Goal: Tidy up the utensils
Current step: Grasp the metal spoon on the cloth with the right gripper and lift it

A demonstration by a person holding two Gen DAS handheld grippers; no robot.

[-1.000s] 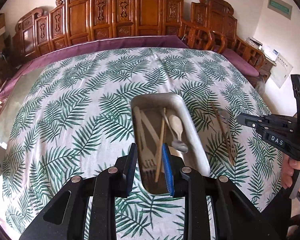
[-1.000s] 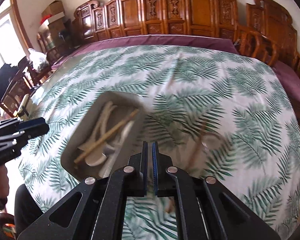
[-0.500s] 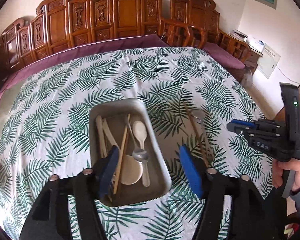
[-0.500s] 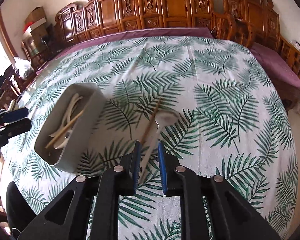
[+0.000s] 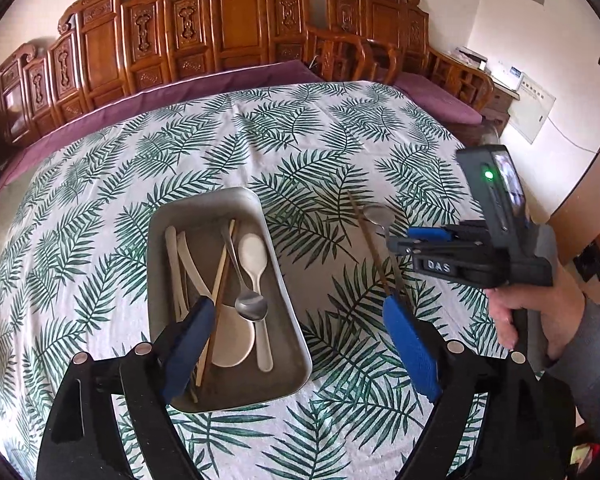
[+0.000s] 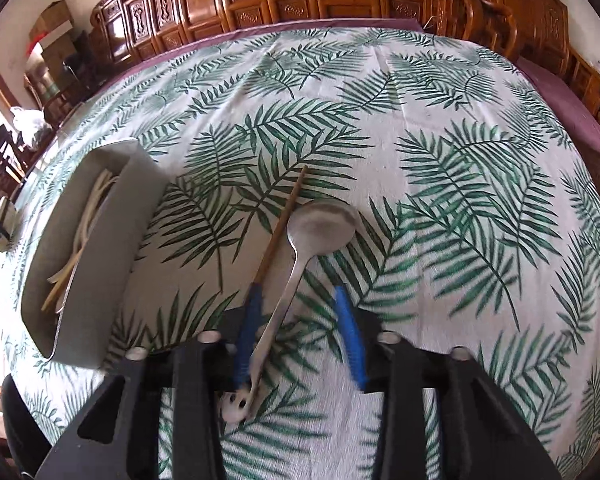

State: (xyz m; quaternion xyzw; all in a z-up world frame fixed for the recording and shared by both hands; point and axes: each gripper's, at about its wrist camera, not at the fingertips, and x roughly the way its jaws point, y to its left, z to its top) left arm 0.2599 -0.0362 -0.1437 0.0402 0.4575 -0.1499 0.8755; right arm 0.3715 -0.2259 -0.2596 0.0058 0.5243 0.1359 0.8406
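A grey metal tray (image 5: pixel 220 208) on the leaf-print cloth holds pale spoons, a metal spoon (image 5: pixel 250 304), a fork and chopsticks. My left gripper (image 5: pixel 298 306) hovers over the tray's near right part. Its jaws are opening wide and the pads touch nothing. To the right, a large metal spoon (image 5: pixel 378 216) and a brown chopstick (image 5: pixel 366 240) lie on the cloth. My right gripper (image 6: pixel 297 294) is low over them and its jaws are opening. The spoon (image 6: pixel 320 228) has its handle between the pads, unpressed. The chopstick (image 6: pixel 288 216) runs up to the left finger.
The tray (image 6: pixel 112 216) lies left of the right gripper (image 5: pixel 400 239), which a person's hand (image 5: pixel 532 312) holds. Carved wooden chairs (image 5: pixel 236 28) ring the far side of the round table (image 5: pixel 228 76), edged with a purple undercloth. Boxes (image 6: pixel 54 28) stand at far left.
The left jaws went from nearly shut to wide apart, and the tray slid left in that view. The right gripper came down onto the spoon and chopstick and its jaws parted.
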